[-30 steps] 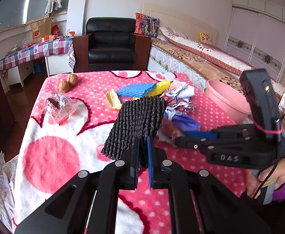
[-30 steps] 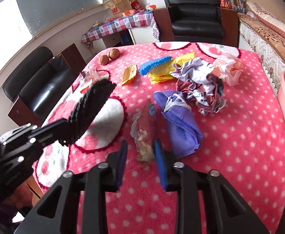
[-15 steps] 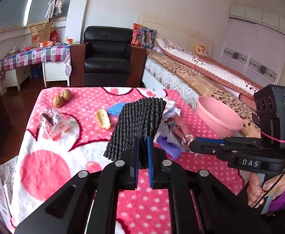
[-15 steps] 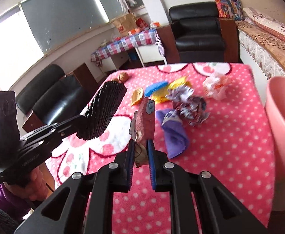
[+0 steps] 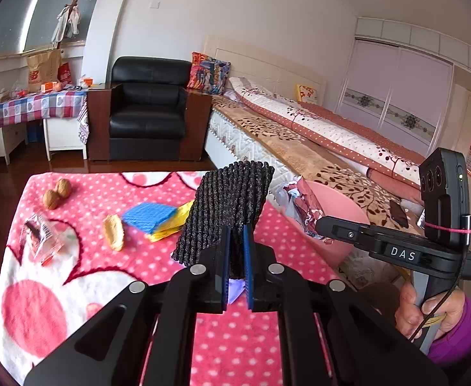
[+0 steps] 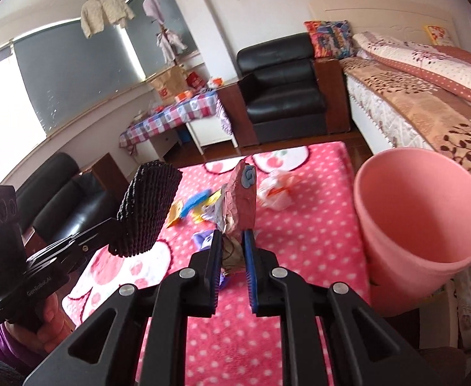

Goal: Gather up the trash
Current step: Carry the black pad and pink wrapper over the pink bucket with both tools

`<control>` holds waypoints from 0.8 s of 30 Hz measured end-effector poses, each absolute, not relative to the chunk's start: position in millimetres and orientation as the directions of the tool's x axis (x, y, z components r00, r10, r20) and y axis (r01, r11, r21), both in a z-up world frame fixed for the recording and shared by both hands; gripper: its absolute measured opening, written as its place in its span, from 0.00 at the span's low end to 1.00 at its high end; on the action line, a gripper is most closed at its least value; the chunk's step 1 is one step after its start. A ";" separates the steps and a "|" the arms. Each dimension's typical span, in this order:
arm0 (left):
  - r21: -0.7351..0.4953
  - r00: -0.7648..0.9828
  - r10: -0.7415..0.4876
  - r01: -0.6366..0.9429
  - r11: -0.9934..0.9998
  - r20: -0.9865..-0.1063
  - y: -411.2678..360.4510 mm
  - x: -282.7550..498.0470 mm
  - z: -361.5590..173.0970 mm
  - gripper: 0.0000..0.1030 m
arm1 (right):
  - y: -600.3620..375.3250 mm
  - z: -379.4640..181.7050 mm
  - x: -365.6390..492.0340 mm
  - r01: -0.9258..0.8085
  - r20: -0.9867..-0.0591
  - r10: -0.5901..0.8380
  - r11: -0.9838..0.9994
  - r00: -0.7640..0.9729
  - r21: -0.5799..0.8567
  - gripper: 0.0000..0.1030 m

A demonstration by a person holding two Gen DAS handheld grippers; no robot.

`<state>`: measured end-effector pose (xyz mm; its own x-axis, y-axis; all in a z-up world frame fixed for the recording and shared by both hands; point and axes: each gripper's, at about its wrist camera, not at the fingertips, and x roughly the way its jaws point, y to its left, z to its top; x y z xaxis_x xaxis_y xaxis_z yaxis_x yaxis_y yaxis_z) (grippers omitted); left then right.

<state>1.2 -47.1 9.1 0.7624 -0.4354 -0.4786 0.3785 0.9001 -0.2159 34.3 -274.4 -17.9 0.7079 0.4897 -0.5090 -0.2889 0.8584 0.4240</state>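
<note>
Left hand-held gripper (image 5: 235, 257): jaws closed on a black ribbed pad (image 5: 226, 209), held upright above the bench (image 5: 74, 267).

Right hand-held gripper (image 6: 232, 257): jaws clamped on a crumpled red wrapper (image 6: 240, 202), raised above the bench, just left of the pink bin (image 6: 419, 225).

Bin: beside the bench's right edge, mouth tilted toward the camera, between bench and bed (image 6: 412, 112).

On the bench's pink dotted cover: two walnuts (image 5: 57, 193) at the far left; a clear packet (image 5: 41, 241) near them; a yellowish peel (image 5: 113, 231); blue cloth (image 5: 148, 215) touching a yellow wrapper (image 5: 177, 222); a white bag (image 6: 277, 193) at the far right; a purple item (image 6: 203, 241), partly hidden.
</note>
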 end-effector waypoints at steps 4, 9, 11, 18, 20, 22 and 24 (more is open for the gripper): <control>-0.217 0.753 -0.468 0.416 0.883 -0.462 -64.9 7.6 15.1 0.07 | -298.5 -16.9 35.0 -0.247 -0.501 0.460 0.866 0.733 0.435 0.13; -0.216 0.732 -0.515 0.470 0.856 -0.446 -94.6 18.6 20.7 0.07 | -328.9 -16.8 35.6 -0.188 -0.490 0.411 0.877 0.769 0.441 0.13; -0.214 0.725 -0.530 0.489 0.846 -0.440 -105.5 21.4 22.8 0.07 | -339.8 -18.8 37.6 -0.162 -0.490 0.388 0.883 0.780 0.441 0.13; -0.209 0.685 -0.584 0.554 0.806 -0.436 -150.8 40.6 23.2 0.07 | -384.9 -29.1 39.9 -0.071 -0.498 0.316 0.890 0.807 0.450 0.13; -0.218 0.671 -0.599 0.567 0.794 -0.437 -161.7 45.6 19.9 0.07 | -394.3 -31.6 42.3 -0.052 -0.504 0.302 0.891 0.809 0.450 0.13; -0.225 0.659 -0.612 0.579 0.784 -0.437 -173.2 50.5 17.7 0.07 | -401.7 -34.4 44.4 -0.035 -0.515 0.284 0.897 0.809 0.440 0.13; -0.226 0.647 -0.626 0.594 0.772 -0.436 -186.0 53.7 16.2 0.07 | -407.0 -36.7 47.3 -0.025 -0.521 0.272 0.901 0.809 0.432 0.13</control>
